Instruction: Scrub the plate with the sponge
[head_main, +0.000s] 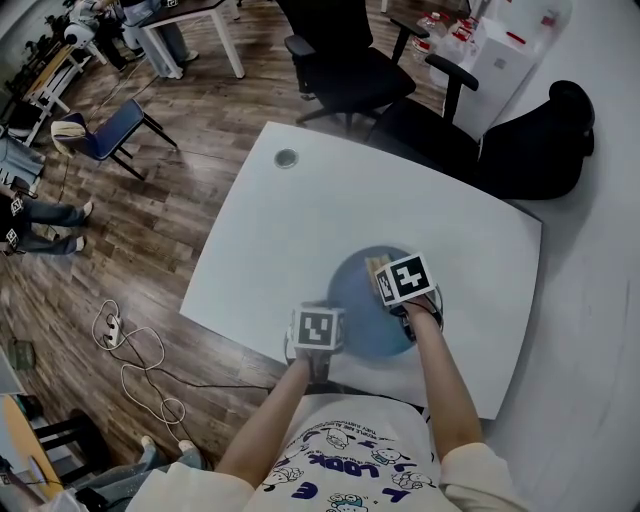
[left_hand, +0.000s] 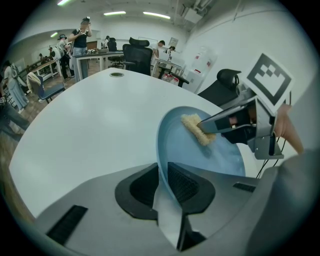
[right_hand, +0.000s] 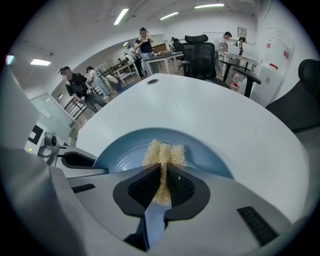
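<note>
This is an open-plan office. A large white table with rounded corners has a round metal cable grommet set in its top. Black swivel office chairs with armrests stand on a brown wood-plank floor, where a white power strip with looped cable lies. Long ceiling strip lights run overhead, and people stand at white-legged desks further back.
</note>
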